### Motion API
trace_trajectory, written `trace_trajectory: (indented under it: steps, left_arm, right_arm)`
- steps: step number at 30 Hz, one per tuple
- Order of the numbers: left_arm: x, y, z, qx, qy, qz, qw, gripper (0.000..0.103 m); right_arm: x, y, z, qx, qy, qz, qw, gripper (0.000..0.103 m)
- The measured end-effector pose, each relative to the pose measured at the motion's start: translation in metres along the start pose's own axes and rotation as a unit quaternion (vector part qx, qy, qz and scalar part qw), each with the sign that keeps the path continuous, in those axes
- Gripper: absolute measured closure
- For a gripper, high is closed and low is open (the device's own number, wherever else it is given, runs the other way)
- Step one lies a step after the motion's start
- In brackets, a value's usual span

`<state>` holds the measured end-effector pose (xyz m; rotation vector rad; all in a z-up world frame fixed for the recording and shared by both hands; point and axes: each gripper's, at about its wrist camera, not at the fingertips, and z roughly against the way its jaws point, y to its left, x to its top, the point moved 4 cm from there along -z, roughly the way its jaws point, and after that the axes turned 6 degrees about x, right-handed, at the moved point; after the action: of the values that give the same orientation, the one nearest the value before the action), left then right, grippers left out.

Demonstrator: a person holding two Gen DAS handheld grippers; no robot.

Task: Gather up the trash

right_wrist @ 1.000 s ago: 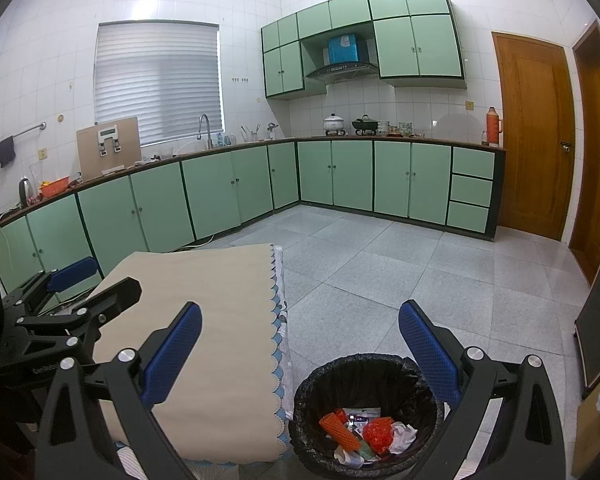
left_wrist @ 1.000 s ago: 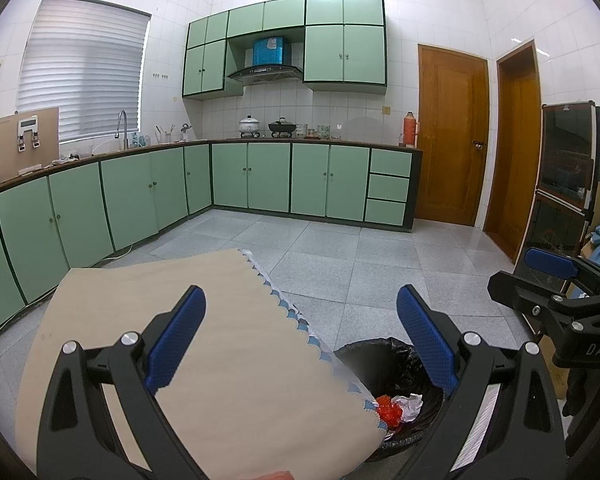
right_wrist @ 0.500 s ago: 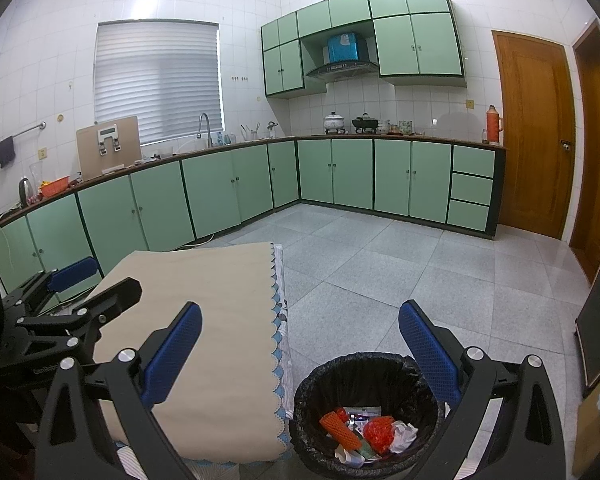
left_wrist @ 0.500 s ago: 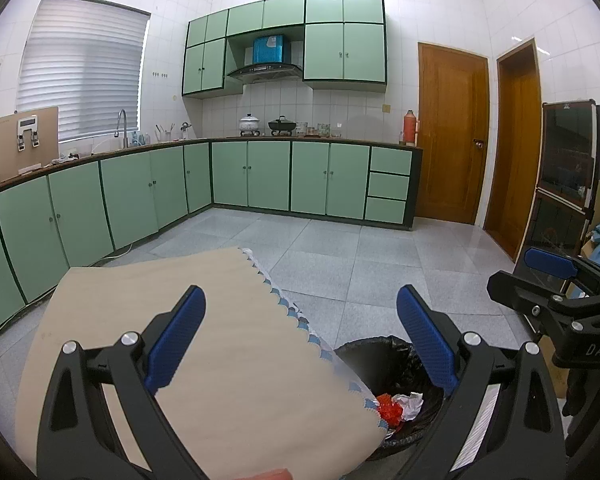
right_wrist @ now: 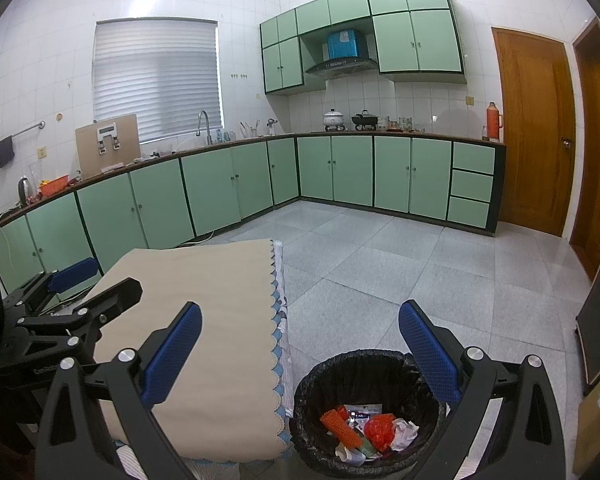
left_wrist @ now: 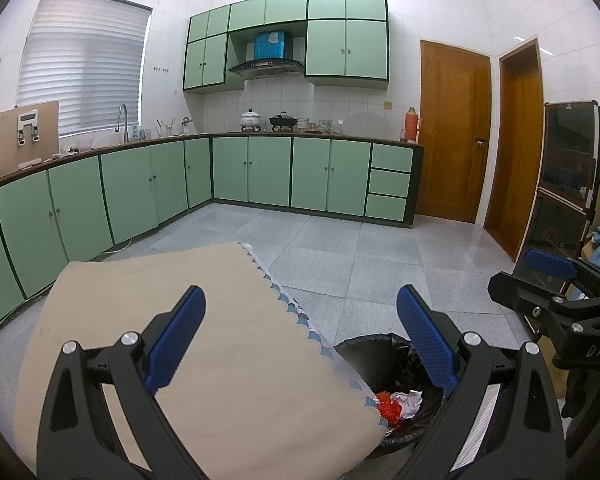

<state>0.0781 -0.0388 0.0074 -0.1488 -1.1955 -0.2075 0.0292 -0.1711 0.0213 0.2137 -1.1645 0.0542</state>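
Trash: orange, red and white crumpled pcs lie at the bottom of black-lined bin, which stands on tiled floor just beside worktop w/ beige scalloped cloth. Right gripper hangs above bin, jaws wide apart, nothing between them. Left gripper over worktop edge, jaws likewise spread, empty. Green base cabinets line far walls; wooden door at right.
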Motion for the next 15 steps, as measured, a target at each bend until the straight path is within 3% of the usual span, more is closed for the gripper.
trace_trajectory:
  steps: [15]
  left_arm:
    - [0.0026, -0.0013, -0.0042, 0.002, 0.005, 0.003, 1.0, 0.007]
  right_arm:
    - [0.0023, -0.0068, -0.0023, 0.0, 0.005, -0.004, 1.0, 0.006]
